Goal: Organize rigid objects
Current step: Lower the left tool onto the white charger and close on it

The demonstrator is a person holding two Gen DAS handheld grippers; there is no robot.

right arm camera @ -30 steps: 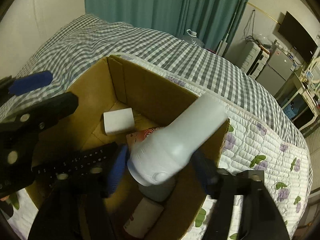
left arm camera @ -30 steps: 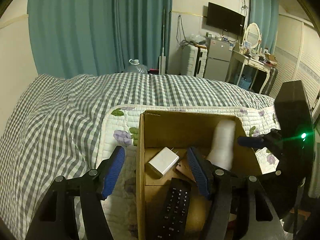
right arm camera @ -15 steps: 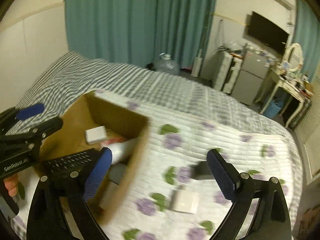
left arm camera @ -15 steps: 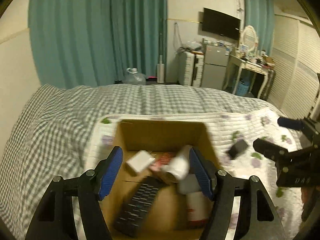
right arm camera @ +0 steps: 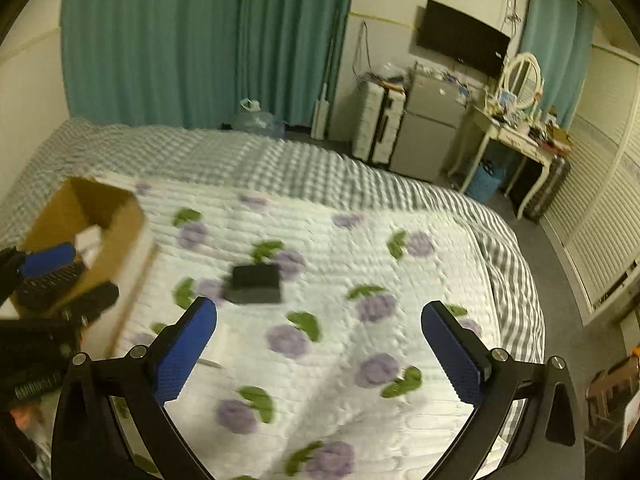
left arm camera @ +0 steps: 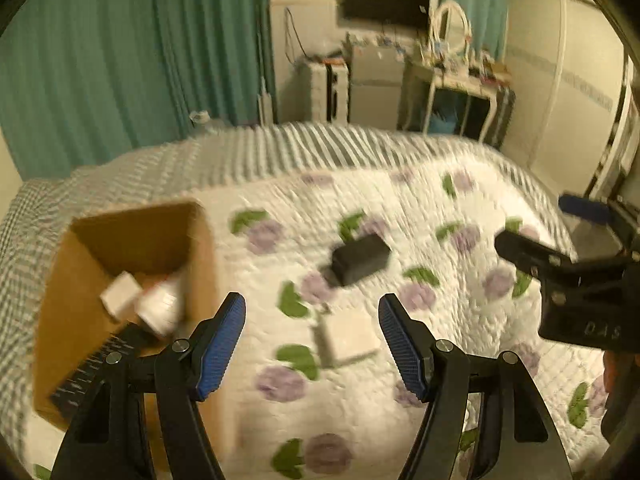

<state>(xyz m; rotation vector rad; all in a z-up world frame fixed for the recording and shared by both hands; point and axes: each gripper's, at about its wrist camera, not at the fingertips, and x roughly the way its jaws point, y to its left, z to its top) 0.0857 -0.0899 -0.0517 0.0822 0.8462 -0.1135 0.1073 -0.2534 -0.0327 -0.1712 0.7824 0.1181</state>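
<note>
Brown cardboard box (left arm camera: 132,240) at the left edge of a white quilt (left arm camera: 440,360) printed with purple flowers and green leaves, spread over a grey checked bedcover (right arm camera: 280,164). Inside the box: a white block-shaped item (left arm camera: 120,298), a pale bottle-like shape (left arm camera: 162,306) too blurred to name surely, and a black remote control (left arm camera: 102,362) leaning toward the near wall.

Out on the quilt, well apart from the box: a black rectangular block (left arm camera: 360,258), and nearer the cameras a flat white square item (left arm camera: 348,338), both lying loose, touched by nothing.

Left gripper (left arm camera: 312,350) low over the quilt, blue pads spread wide with nothing between them, the white square seen in the gap, the box just to its left. Right gripper (right arm camera: 318,354) likewise spread wide and empty, pointed at bare quilt, the black block just beyond its left pad (right arm camera: 184,350).

Teal curtains (right arm camera: 200,40), a wall-mounted television (right arm camera: 462,42), a small fridge (right arm camera: 428,128) and a dressing table with an oval mirror (right arm camera: 520,76) beyond the bed. Heavy motion blur across both views.
</note>
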